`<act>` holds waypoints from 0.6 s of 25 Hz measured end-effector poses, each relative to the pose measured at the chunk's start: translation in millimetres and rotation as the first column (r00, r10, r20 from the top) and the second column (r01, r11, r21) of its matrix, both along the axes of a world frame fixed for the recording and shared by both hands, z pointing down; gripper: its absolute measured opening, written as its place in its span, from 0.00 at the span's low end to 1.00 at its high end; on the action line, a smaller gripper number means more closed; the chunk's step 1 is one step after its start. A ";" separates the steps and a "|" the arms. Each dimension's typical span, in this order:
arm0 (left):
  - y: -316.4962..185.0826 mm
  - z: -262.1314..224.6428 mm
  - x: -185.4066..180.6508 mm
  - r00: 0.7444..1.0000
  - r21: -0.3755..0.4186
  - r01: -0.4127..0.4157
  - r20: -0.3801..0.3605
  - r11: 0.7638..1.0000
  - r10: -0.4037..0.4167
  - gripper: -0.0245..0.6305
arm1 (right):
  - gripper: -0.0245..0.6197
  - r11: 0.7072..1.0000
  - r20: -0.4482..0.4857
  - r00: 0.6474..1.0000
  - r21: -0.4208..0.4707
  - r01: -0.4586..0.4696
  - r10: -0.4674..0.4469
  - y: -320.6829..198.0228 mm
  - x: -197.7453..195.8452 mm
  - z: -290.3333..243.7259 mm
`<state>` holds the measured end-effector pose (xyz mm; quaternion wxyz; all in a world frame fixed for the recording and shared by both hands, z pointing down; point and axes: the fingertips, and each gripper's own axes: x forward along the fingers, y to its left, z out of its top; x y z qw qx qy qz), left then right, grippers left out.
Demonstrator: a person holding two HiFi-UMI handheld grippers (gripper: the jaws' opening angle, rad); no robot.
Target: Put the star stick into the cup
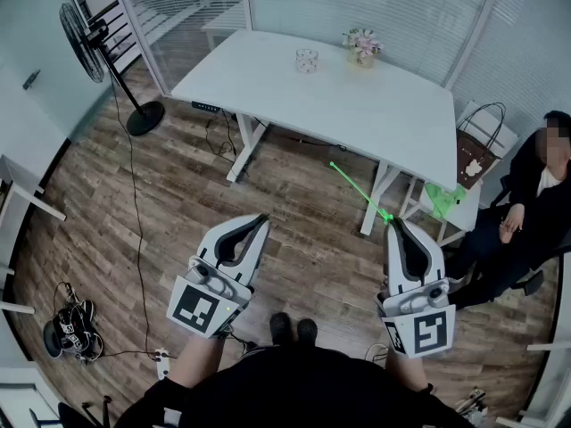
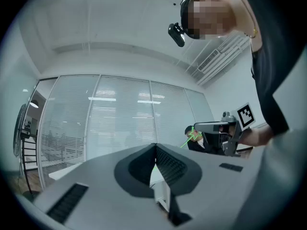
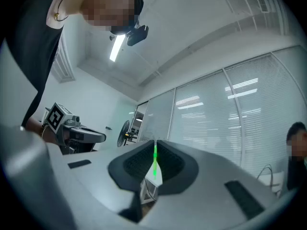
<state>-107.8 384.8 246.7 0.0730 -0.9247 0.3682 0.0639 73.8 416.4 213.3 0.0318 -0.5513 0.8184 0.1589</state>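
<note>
Star stick pinched in right tongs, pointing forward; left tongs closed, empty.

A white surface stands on a wood-plank floor, with a small pot of pale flowers near its far edge. Beyond its left corner a black pedestal fan stands upright, and its thin cable runs across the floor to a white power strip. A heap of black gear lies at the floor's left side. Off the surface's right edge a brown handbag leans beside a low white side table that carries something green; a person in dark clothes sits next to it. Glass partitions with blinds close off the room behind.
</note>
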 end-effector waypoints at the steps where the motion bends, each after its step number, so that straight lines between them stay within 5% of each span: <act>1: 0.3 0.0 -1.3 1.000 0.001 0.000 0.000 1.000 0.000 0.06 | 0.07 1.000 0.000 1.000 0.000 0.000 0.000 0.5 -1.3 -0.1; 15: 3.7 -0.3 -13.6 1.000 0.009 0.014 -0.008 1.000 -0.014 0.06 | 0.07 1.000 -0.011 1.000 0.007 0.000 0.000 3.4 -10.3 -0.8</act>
